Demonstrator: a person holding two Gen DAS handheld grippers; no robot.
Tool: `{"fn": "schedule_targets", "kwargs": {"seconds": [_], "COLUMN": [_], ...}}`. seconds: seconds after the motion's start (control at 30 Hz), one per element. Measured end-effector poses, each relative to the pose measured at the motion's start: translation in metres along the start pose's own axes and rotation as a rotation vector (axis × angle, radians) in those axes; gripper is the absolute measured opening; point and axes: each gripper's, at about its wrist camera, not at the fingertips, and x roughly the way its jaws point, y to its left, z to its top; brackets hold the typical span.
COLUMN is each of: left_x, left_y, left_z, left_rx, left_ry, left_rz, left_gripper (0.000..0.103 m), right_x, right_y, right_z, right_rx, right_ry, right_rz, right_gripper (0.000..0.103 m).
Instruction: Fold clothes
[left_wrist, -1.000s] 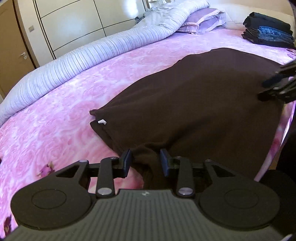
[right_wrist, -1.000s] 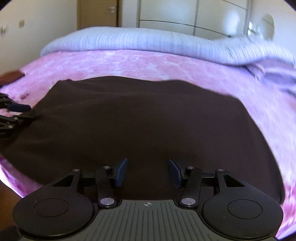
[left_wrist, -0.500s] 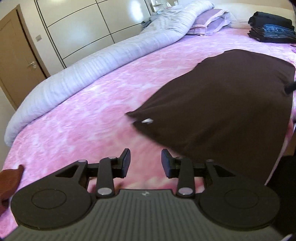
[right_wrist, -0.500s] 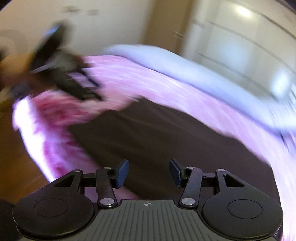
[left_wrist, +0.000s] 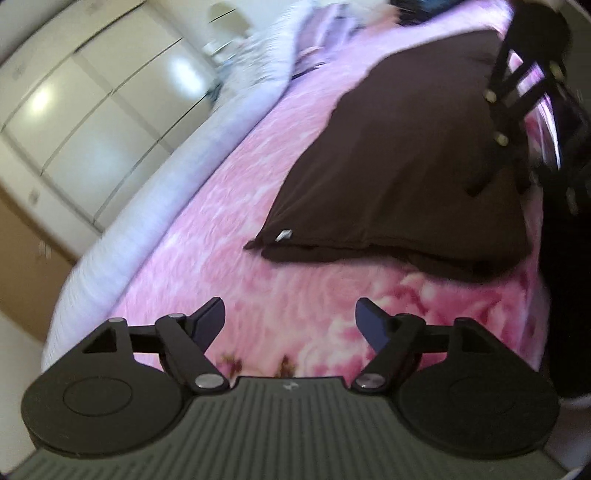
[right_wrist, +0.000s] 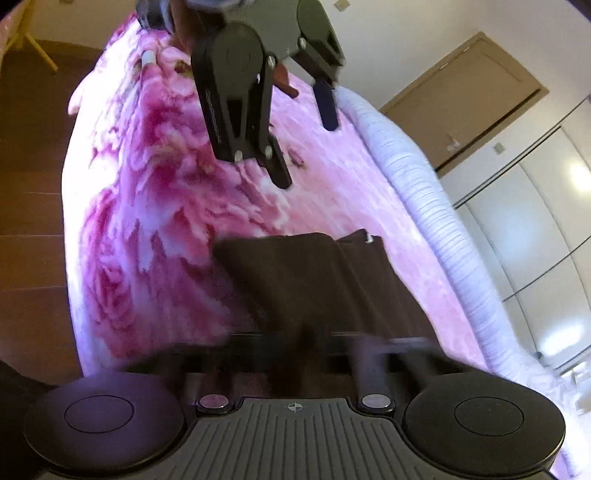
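The left gripper (left_wrist: 290, 321) was held wide apart and empty above the pink floral bedspread (left_wrist: 229, 236). The right gripper (right_wrist: 295, 354) was blurred; its state could not be told. The brown garment (left_wrist: 399, 155) lay folded on the bed, just ahead of both. It was judged soft, light and limp, best taken at a corner or doubled edge. A rolled striped duvet (left_wrist: 177, 177), white wardrobe doors (left_wrist: 85, 110) and a wooden floor (right_wrist: 33, 184) were seen beyond.
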Motion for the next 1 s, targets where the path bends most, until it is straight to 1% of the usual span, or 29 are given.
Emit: {"fn": "schedule_targets", "kwargs": {"seconds": [0.13,0.2,0.23,0.33,0.4,0.43,0.47,0.53,0.57,0.63,0.7,0.77,0.83,0.9,1.0], "left_x": [0.009,0.029,0.037,0.062,0.074,0.079,0.084,0.089,0.088,0.083,0.077,0.073,0.072,0.072,0.08], "left_y": [-0.012,-0.017,-0.019,-0.017,-0.014,-0.012,-0.009,-0.003,0.001,0.01,0.022,0.035,0.045,0.049,0.047], "left_z": [0.0,0.003,0.004,0.012,0.017,0.02,0.022,0.029,0.032,0.039,0.057,0.086,0.122,0.162,0.219], "left_rx": [0.17,0.278,0.326,0.427,0.485,0.506,0.522,0.517,0.507,0.479,0.456,0.45,0.458,0.495,0.554], "left_ry": [-0.05,-0.074,-0.086,-0.142,-0.166,-0.163,-0.157,-0.127,-0.122,-0.114,-0.113,-0.124,-0.142,-0.17,-0.201], "left_rz": [0.001,0.005,0.004,-0.003,-0.006,-0.034,-0.068,-0.119,-0.126,-0.134,-0.129,-0.12,-0.119,-0.116,-0.127], "left_gripper": [0.08,0.08,0.08,0.08,0.077,0.058,0.034,0.013,0.01,0.009,0.009,0.009,0.009,0.009,0.009], "right_x": [-0.023,-0.032,-0.036,-0.043,-0.044,-0.044,-0.044,-0.042,-0.042,-0.044,-0.048,-0.053,-0.063,-0.077,-0.102], "right_y": [-0.028,-0.043,-0.049,-0.058,-0.06,-0.061,-0.062,-0.062,-0.062,-0.066,-0.072,-0.081,-0.096,-0.116,-0.148], "right_z": [0.003,0.004,0.005,0.008,0.008,0.007,0.007,0.004,0.002,-0.002,-0.007,-0.014,-0.024,-0.04,-0.073], "right_rx": [0.152,0.216,0.226,0.233,0.241,0.247,0.255,0.269,0.281,0.324,0.385,0.453,0.544,0.644,0.809], "right_ry": [-0.063,-0.084,-0.09,-0.104,-0.107,-0.108,-0.109,-0.113,-0.115,-0.128,-0.154,-0.182,-0.217,-0.25,-0.286], "right_rz": [-0.005,-0.002,-0.007,-0.013,-0.004,0.003,0.011,0.022,0.027,0.041,0.048,0.047,0.023,-0.023,-0.126], "right_gripper": [0.003,0.003,0.003,0.003,0.003,0.003,0.003,0.003,0.003,0.003,0.003,0.003,0.003,0.003,0.003]}}
